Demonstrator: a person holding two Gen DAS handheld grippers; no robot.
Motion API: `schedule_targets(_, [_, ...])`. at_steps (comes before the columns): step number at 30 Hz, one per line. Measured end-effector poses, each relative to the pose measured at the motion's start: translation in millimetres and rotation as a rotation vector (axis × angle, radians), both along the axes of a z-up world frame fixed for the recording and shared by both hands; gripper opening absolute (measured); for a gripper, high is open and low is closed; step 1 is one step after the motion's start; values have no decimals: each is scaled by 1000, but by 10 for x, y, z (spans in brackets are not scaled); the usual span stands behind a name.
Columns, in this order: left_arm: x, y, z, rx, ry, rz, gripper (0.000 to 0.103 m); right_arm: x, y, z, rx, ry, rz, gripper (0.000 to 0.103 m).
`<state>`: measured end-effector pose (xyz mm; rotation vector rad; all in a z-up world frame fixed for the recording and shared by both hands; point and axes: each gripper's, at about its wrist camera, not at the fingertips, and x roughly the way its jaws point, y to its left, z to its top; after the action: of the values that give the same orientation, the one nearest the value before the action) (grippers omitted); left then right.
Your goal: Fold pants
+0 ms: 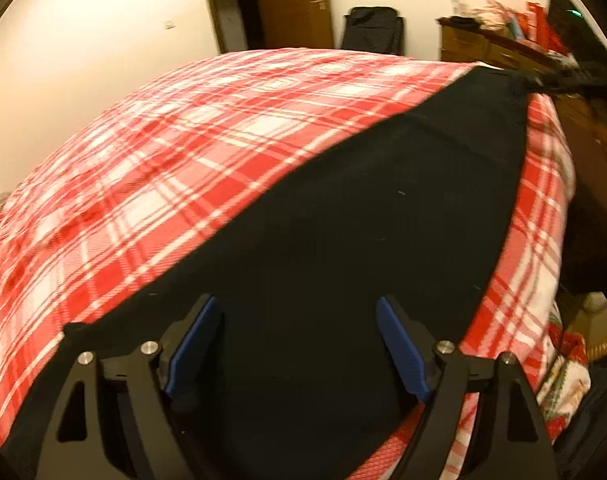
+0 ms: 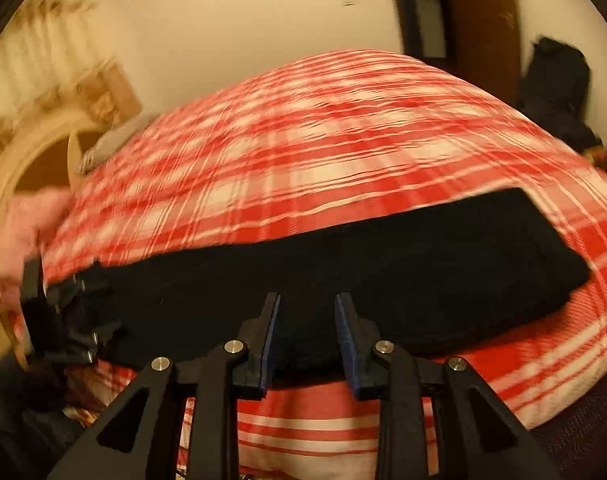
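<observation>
Black pants (image 1: 363,220) lie flat on the checked bed (image 1: 183,140). My left hand-held gripper (image 1: 299,344) and right hand-held gripper (image 2: 307,340) hang loose, grasping nothing. I should pinch one end and fold evenly.

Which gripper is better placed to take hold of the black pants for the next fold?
Probably the left gripper: its jaws stand wide open directly over the black pants. The right gripper is narrower, at the pants' near edge on the plaid bedcover.
</observation>
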<state>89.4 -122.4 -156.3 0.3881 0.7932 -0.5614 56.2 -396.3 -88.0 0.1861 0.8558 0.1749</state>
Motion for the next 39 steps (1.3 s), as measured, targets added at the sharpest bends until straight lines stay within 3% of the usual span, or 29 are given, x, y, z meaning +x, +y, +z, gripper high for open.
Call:
schedule_targets(3, [82,20,22,21,-1,63,85,70,385,-172,-118,26,28,32])
schedule_targets(6, [146,44,14,26,16,86,89,73,562,-381,-164,77,25,35])
schedule_targets(10, [192,97,-52,25,36,102,91,-45,718,-481,-260,39,43,40])
schedule_targets(12, [201,120,-65,12,42,118,96,-85,732,-476,-254,35,70,49])
schedule_targets(15, [213,140,-80,3,46,135,99,-28,695,-468,-232,43,111,51])
schedule_targets(17, [211,131,-68,7,50,141,99,-19,633,-382,-179,48,117,51])
schedule_targets(20, [160,113,-23,32,28,143,99,-96,393,-168,-83,-19,63,51])
schedule_targets(25, [101,80,67,13,6,141,99,-286,-388,103,28,-110,-160,51])
schedule_targets(31, [121,-8,130,-1,-19,147,99,-504,-1333,160,209,-117,-414,51])
schedule_targets(39, [136,-105,93,25,-7,134,99,-455,-1551,-28,299,-73,-451,50])
